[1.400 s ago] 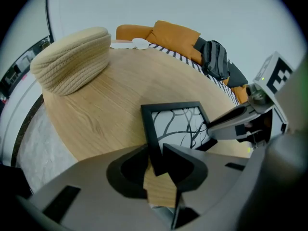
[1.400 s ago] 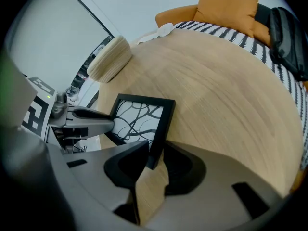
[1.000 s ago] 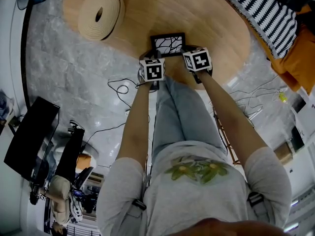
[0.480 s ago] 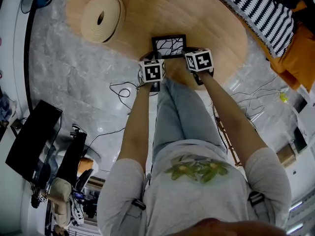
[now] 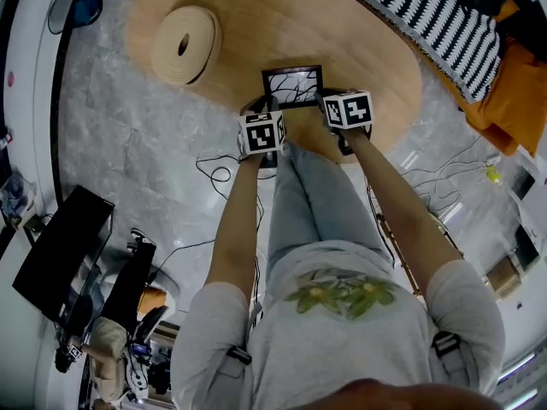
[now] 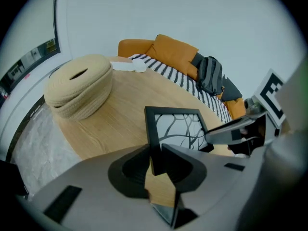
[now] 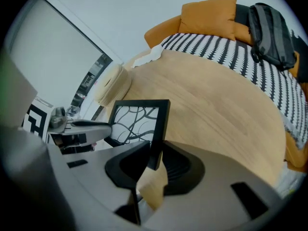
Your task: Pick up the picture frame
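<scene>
Now | left gripper [image 6: 156, 160], right gripper [image 7: 153, 161] clamped on picture frame [image 5: 292, 86] side rails | risk: thin-edge slip, uneven lift, drop onto table [image 5: 376, 54]

Even, soft indoor light, heavy fisheye warping with dark corners, foreground seemingly soft.

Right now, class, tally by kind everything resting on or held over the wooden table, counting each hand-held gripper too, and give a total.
picture frame: 1
woven basket: 1
hand-held gripper: 2, the left hand-held gripper and the right hand-held gripper, each clamped on a lower corner of the frame
Total: 4
</scene>
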`<state>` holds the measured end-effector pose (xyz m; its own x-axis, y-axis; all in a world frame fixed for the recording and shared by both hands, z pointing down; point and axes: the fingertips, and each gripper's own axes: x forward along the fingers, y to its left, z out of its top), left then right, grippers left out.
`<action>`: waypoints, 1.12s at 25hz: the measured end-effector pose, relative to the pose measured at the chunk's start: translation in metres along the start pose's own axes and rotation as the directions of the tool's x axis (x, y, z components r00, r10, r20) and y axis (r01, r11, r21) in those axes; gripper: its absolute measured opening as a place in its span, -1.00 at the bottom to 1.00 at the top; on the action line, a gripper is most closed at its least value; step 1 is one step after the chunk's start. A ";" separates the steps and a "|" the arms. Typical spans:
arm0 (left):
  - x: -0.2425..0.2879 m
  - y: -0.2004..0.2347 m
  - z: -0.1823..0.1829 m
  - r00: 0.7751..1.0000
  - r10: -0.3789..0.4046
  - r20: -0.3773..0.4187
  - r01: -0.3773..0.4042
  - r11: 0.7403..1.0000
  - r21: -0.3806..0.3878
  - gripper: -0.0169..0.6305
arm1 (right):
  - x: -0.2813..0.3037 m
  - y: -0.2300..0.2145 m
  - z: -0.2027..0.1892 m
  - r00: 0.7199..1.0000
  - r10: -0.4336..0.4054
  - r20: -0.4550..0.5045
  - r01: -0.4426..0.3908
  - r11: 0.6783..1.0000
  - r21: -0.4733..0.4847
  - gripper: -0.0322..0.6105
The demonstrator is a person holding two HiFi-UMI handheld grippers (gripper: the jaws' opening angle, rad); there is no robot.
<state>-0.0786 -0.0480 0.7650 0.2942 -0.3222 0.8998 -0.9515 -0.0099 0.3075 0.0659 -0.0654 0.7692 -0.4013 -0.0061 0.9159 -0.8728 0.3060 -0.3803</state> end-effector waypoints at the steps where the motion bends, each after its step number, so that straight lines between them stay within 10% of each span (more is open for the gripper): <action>1: -0.004 -0.001 0.003 1.000 -0.003 0.010 0.003 1.000 0.002 -0.67 | -0.005 0.002 0.001 1.000 -0.001 0.008 0.001 1.000 0.006 -0.63; 28: -0.155 -0.037 0.081 0.972 -0.066 0.225 0.066 0.998 0.006 -0.67 | -0.162 0.077 0.063 0.965 0.048 0.258 -0.023 0.995 -0.099 -0.63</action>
<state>-0.0965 -0.0747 0.5888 0.3282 -0.5251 0.7852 -0.9306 -0.0370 0.3642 0.0459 -0.1009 0.5832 -0.5012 -0.2367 0.8323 -0.8313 0.3988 -0.3872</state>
